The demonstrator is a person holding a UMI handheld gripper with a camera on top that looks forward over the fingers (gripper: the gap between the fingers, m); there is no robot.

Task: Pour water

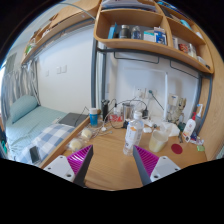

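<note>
The gripper (111,166) is hanging released above the near part of a light wooden surface (110,172), its two fingers with magenta pads (80,158) standing wide apart and grasping nothing. Between them the wood is lying bare — the widest open room for moving is here, running forward from the fingers to the first row of things.

Just ahead of the fingers, a clear plastic water bottle with a white label (131,133) is standing upright, slightly nearer the right finger than the left. A clear drinking cup (157,142) is sitting just beside it to the right, and a small red round lid (176,149) is lying beyond the right finger. To the left, a pale crumpled lump (87,133) is resting on the wood, with a blue-capped container (94,116) behind it.

The back edge of the surface is meeting a white wall, where small jars and cables are crowding together, too small to make out. A wooden shelf unit (140,45) is hanging overhead, its upper part cut off. Off the left edge of the surface a bed with pale blue bedding (30,125) is lying lower down — its near end is hidden behind the left finger.
</note>
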